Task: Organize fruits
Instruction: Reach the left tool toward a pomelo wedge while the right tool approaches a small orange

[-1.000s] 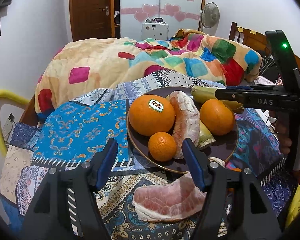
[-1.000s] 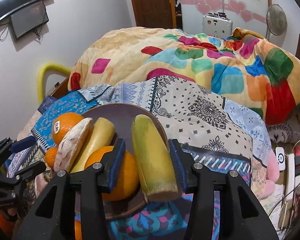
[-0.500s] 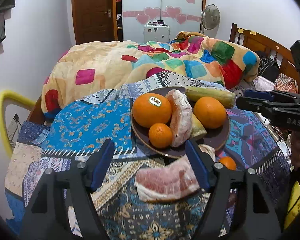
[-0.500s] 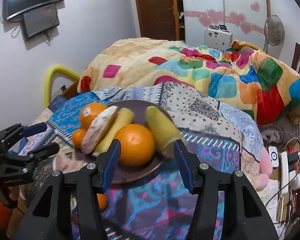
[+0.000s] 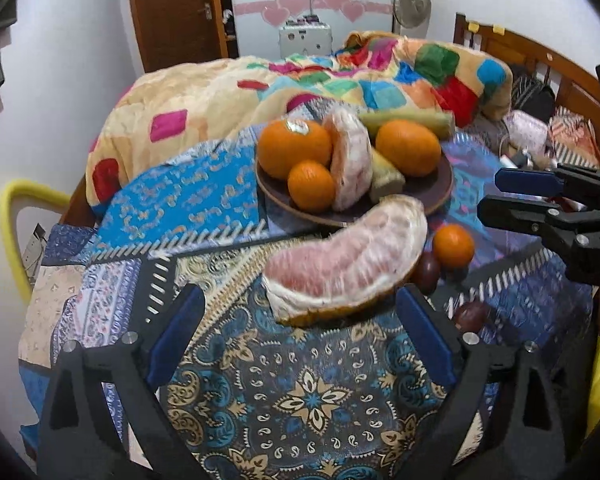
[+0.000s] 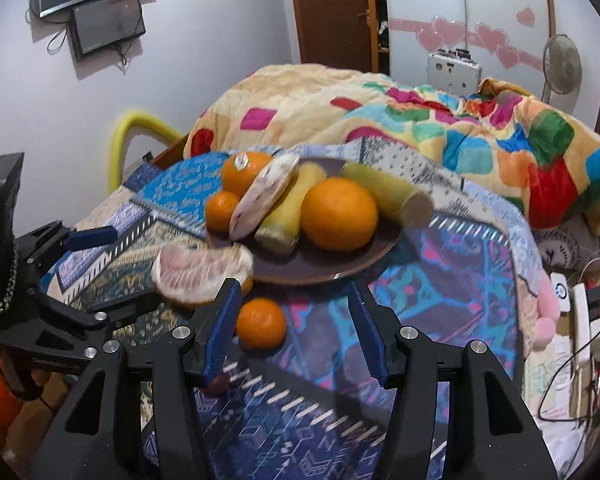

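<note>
A dark plate (image 5: 440, 196) (image 6: 352, 264) on the patterned cloth holds two large oranges (image 5: 294, 146) (image 6: 338, 214), a small orange (image 5: 311, 185), a pomelo wedge (image 5: 350, 164) and two yellow-green fruit pieces (image 6: 388, 192). A second pomelo wedge (image 5: 348, 268) (image 6: 202, 272) lies on the cloth in front of the plate, just ahead of my open, empty left gripper (image 5: 300, 332). A small orange (image 5: 453, 246) (image 6: 261, 322) and two dark round fruits (image 5: 427, 270) lie beside it. My right gripper (image 6: 294, 328) is open and empty, above the loose small orange.
A colourful quilt (image 5: 300, 88) is piled on the bed behind the plate. A wooden headboard (image 5: 540, 60) is at the right. A yellow chair back (image 5: 16, 216) stands at the left. Cables and a power strip (image 6: 580, 316) lie at the right edge.
My right gripper let go of the yellow-green piece on the plate, opened and pulled back. My left gripper also drew back, so the loose pomelo wedge and small orange now show fully.
</note>
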Available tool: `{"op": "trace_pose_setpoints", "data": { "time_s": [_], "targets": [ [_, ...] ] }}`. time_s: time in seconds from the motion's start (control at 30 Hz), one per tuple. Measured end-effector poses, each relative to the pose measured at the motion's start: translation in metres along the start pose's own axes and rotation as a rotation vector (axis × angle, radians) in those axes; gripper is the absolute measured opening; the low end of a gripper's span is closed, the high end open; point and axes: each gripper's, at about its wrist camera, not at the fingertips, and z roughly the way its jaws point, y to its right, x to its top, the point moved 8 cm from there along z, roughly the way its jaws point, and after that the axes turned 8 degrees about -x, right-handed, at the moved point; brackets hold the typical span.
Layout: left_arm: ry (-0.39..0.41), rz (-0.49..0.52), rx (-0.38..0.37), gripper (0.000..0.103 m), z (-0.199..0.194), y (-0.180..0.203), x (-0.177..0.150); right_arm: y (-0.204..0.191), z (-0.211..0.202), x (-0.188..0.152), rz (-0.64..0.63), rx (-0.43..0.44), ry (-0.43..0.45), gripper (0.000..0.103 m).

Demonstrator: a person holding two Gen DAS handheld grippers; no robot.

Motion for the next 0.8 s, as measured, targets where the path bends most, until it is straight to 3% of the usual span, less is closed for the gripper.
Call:
{"op": "trace_pose_setpoints", "data": {
  "time_s": [0.37, 0.53, 0.8],
  "targets": [
    [-0.043, 0.073, 0.014, 0.097, 0.023, 0.011, 0.000, -0.016, 0.027, -0.024, -0.032, 0.063, -0.102, 0.052],
    [-0.057, 0.099, 0.004, 0.099, 0.030, 0.015, 0.005, -0.014, 0.033, -0.022, -0.013, 0.098, -0.109, 0.030],
    [-0.068, 0.166, -0.008, 0.099, 0.041, 0.025, 0.018, 0.002, 0.021, -0.019, 0.020, 0.071, -0.062, 0.030]
  ]
}}
